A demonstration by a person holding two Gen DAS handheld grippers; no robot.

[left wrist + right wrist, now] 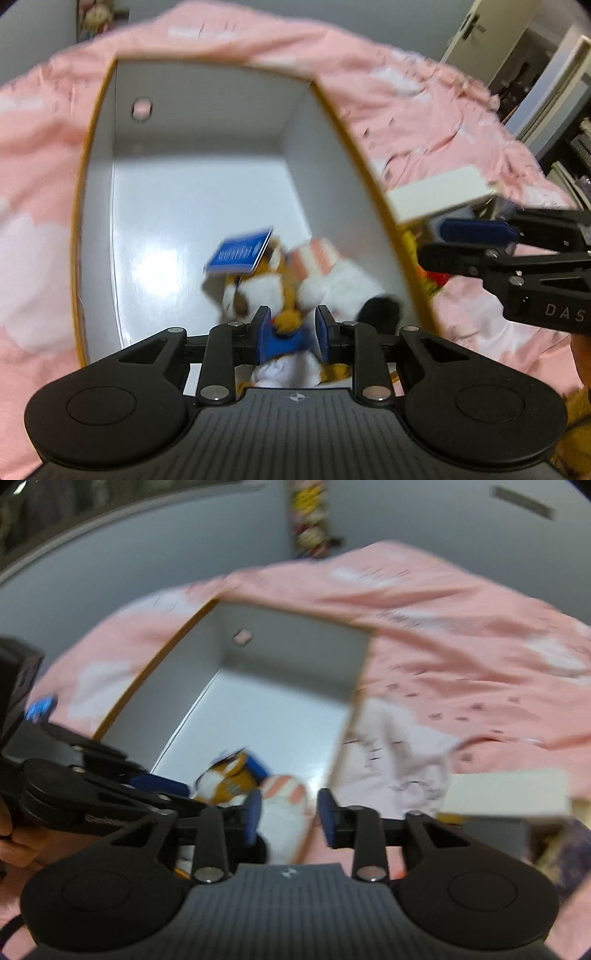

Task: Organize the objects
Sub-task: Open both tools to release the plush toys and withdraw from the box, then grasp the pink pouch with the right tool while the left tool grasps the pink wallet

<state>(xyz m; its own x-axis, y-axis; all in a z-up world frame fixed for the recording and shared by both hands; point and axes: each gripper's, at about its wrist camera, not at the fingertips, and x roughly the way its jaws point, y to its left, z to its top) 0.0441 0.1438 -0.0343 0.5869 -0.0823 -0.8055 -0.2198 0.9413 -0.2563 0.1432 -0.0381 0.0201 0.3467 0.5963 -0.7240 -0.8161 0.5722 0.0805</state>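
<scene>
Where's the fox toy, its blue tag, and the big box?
fox toy (pixel 247 295), left wrist view, on its white and orange face.
blue tag (pixel 239 253), left wrist view, middle of the card.
big box (pixel 207 110), left wrist view, far inner wall.

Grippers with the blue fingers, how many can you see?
2. The left gripper is over the white box, clamped on an orange plush toy. The right gripper is just outside the box's rim, jaws apart, empty.

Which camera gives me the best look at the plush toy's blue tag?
Left wrist: the blue tag faces the lens, whole, above the plush toy in the box. Right wrist shows only a blurred blue sliver behind the toy.
</scene>
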